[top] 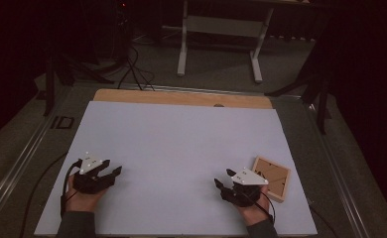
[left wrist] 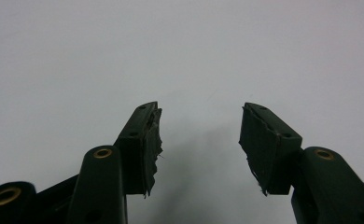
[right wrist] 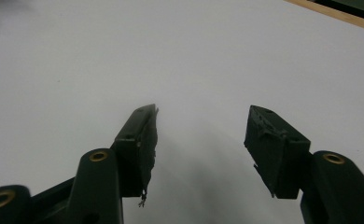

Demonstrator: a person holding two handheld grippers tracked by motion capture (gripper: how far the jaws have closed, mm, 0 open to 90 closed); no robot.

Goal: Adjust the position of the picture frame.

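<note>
Left tool (top: 113, 174) agape, right tool (top: 220, 187) agape beside wooden tray (top: 272, 178)

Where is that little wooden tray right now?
In the high view the wooden tray lies flat at the white board's near right edge, just right of the right gripper, whose open jaws point away from it.

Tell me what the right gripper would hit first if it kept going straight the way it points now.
Probably nothing: the right gripper, fingers open, points across the bare white board. The wooden puzzle tray lies off to its side.
</note>
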